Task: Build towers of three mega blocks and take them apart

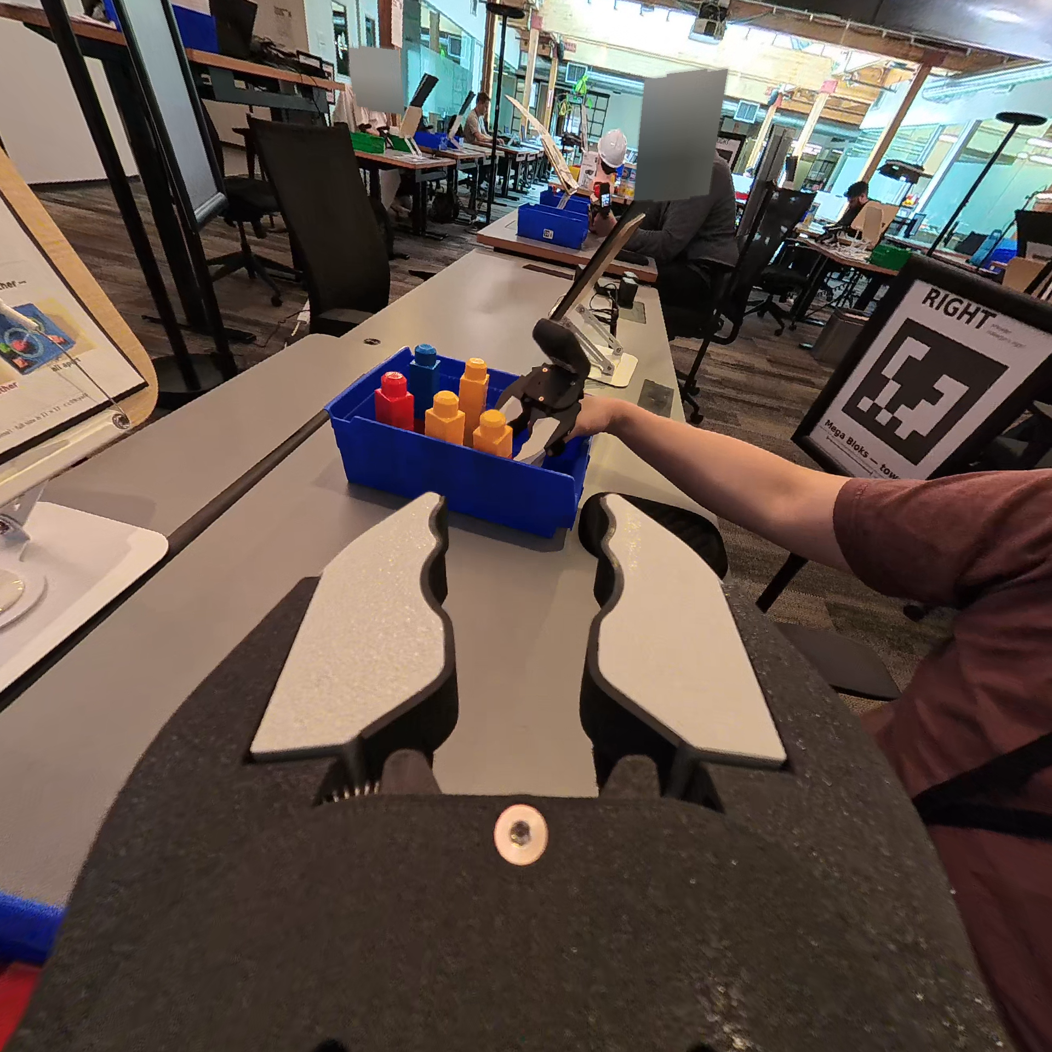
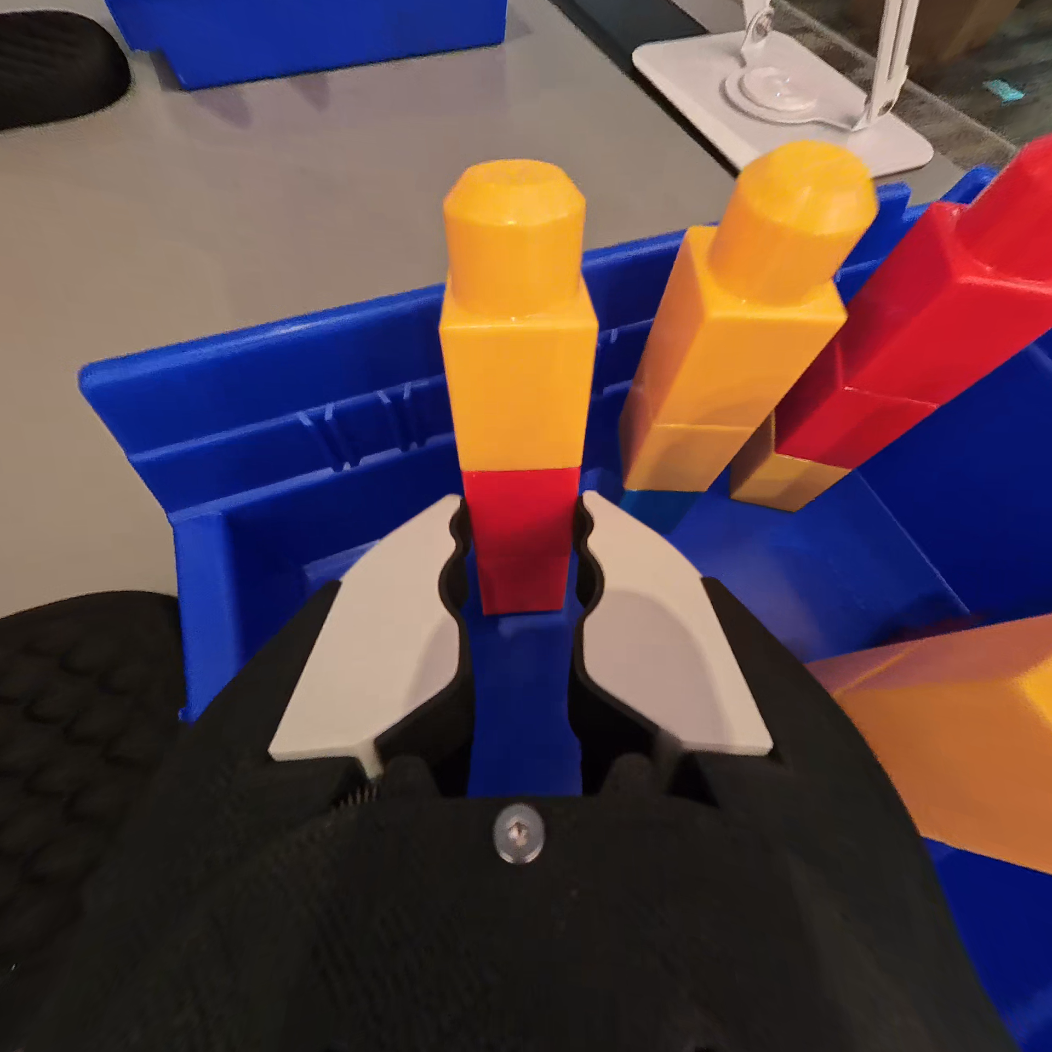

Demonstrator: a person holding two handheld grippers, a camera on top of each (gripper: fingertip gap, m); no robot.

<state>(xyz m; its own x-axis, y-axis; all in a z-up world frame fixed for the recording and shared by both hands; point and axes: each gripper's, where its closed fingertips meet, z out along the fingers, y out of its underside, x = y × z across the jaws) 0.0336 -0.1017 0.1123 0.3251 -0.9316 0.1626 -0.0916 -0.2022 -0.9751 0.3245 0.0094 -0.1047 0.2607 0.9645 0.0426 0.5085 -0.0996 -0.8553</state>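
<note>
Tower (image 2: 518, 398) upright | stud up | right gripper (image 2: 521, 546) clamps red block (image 2: 521, 535)

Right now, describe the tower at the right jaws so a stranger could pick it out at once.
Find the blue bin on the grey table. At its near end, by the right gripper, stands an upright tower. Unlike its neighbours, it is orange on top, red in the middle and blue at the base, with the jaws on either side of the red block.
</note>
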